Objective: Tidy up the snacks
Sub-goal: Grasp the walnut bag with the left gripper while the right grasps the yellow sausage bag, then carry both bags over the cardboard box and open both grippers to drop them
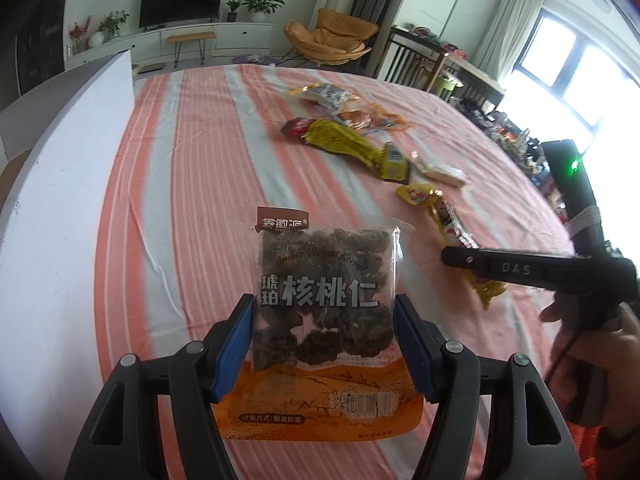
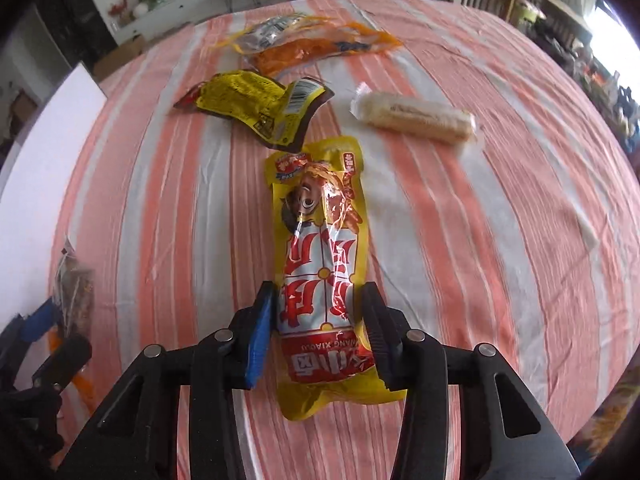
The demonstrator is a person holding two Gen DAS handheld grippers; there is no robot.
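My left gripper [image 1: 324, 312] is shut on a clear and orange walnut kernel packet [image 1: 320, 280], held just above the striped cloth. My right gripper [image 2: 318, 300] is shut on a long yellow and red snack packet [image 2: 320, 248] that lies along the cloth; the same gripper shows from the side in the left wrist view [image 1: 456, 256]. Farther off lie a yellow crumpled packet [image 2: 256, 104], a pale wrapped biscuit roll [image 2: 416, 118] and orange packets [image 2: 312, 44].
An orange and white striped cloth [image 1: 192, 184] covers the table. A white board [image 1: 60, 200] stands along the left edge. Chairs, a TV stand and cluttered shelves are beyond the table. My left gripper with its packet shows at the right wrist view's left edge [image 2: 68, 300].
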